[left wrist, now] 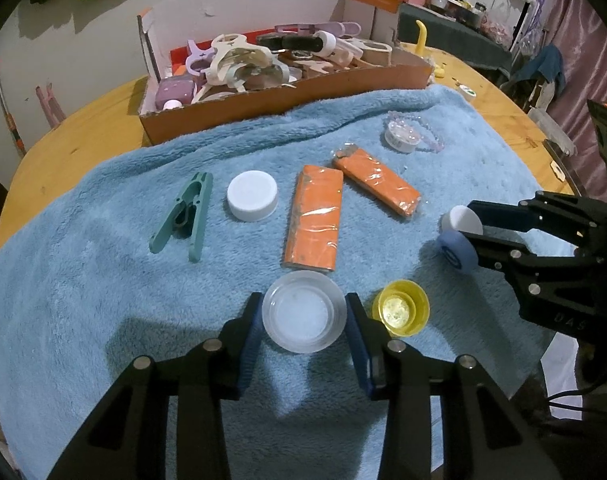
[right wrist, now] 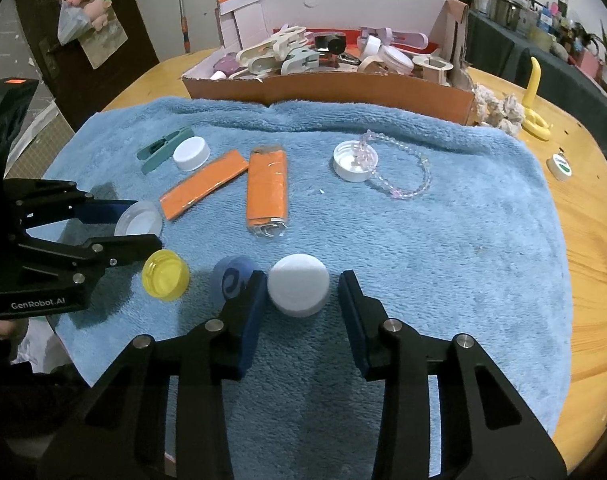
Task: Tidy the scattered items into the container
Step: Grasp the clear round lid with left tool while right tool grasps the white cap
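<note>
Box (left wrist: 287,96) contents jumbled, hard to read. Our left gripper (left wrist: 304,322) jaws grip the clear lid (left wrist: 304,318) – right gripper (right wrist: 299,294) jaws gape, white cap (right wrist: 299,290) touching only the left one.

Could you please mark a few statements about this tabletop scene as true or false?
1. The left tool has a finger on each side of the clear lid. True.
2. The two orange packets lie inside the cardboard box. False: they lie on the blue towel, in front of the box.
3. The right tool straddles the yellow cap. False: the white cap sits between its fingers, and the yellow cap lies off to the side, near the left tool.
4. The bead bracelet lies partly across the ribbed white lid. True.
</note>
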Tool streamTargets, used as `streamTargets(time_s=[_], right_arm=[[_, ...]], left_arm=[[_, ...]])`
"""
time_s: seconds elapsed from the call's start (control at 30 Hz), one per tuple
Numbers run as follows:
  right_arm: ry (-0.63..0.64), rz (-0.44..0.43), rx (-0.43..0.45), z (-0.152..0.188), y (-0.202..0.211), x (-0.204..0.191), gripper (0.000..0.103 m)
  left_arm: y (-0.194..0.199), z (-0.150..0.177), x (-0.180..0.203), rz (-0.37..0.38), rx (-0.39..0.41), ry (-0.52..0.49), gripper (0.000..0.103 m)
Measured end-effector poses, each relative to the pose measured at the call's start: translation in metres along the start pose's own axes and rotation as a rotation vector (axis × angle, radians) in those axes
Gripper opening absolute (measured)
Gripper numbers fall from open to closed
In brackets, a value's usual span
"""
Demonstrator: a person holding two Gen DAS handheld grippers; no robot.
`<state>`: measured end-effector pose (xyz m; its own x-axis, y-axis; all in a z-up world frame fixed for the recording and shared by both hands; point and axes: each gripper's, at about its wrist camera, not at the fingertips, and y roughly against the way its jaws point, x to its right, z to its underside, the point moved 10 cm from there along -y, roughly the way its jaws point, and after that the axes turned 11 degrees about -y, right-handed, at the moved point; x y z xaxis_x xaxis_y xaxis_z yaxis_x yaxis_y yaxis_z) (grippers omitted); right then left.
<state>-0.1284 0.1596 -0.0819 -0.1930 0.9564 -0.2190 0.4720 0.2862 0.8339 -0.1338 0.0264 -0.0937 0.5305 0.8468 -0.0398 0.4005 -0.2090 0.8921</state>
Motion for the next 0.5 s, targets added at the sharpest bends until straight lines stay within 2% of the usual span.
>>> streamTargets(time_s=[0.5], right_arm=[[0.001,0.007,0.008,0.0006,0.002,-0.0009,0.031]], left_arm=[[0.0066,-0.0007,-0.0077,0.008,0.029,0.039,0.042]])
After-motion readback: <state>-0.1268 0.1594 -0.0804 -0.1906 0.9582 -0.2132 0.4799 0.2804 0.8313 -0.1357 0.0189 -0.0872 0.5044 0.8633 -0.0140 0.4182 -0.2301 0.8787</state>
